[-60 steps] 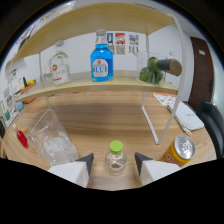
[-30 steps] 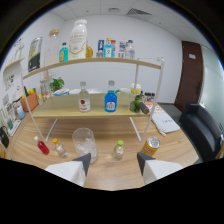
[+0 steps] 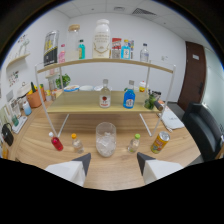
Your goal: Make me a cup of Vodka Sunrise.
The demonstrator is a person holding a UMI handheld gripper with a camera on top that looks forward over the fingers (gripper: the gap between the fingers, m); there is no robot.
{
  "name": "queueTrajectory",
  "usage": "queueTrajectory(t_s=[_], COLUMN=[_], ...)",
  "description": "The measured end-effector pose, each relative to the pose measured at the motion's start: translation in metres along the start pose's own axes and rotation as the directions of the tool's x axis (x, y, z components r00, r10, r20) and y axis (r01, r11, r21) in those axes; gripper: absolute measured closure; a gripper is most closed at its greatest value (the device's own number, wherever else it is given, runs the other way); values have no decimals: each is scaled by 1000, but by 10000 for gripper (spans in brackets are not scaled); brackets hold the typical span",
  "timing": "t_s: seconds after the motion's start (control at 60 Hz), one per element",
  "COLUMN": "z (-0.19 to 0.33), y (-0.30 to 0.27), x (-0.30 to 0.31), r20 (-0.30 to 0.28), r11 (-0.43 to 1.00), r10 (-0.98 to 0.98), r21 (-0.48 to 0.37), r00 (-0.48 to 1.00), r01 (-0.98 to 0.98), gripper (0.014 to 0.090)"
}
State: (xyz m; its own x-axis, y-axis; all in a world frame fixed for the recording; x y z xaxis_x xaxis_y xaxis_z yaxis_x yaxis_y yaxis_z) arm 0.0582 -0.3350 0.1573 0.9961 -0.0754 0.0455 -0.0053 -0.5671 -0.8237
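Claw [image 3: 111, 164]: open, empty; ice-filled glass [image 3: 106, 139] at 12 o'clock; vodka bottle [image 3: 104, 95] upright beyond, on shelf [image 3: 80, 107].

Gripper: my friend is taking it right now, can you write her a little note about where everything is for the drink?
Gripper: open and empty, held back above the table.
Glass with ice: on the table, just ahead of the fingers.
Beside it: red-filled small bottle, orange-capped small bottle, green-capped small bottle, orange can.
Lower shelf: clear bottle with red label, blue bottle.
Done: ice in the glass. Left: nothing looks poured yet, so likely all the pouring.
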Motion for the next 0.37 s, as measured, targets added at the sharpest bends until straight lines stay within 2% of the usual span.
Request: queueTrajectory(t_s=[0.367], z=[3], y=[3], x=[-15], r20=[16], r11=[1000], r10=[-15], r21=[-16], r00=[1000], r01=[15], gripper=[189])
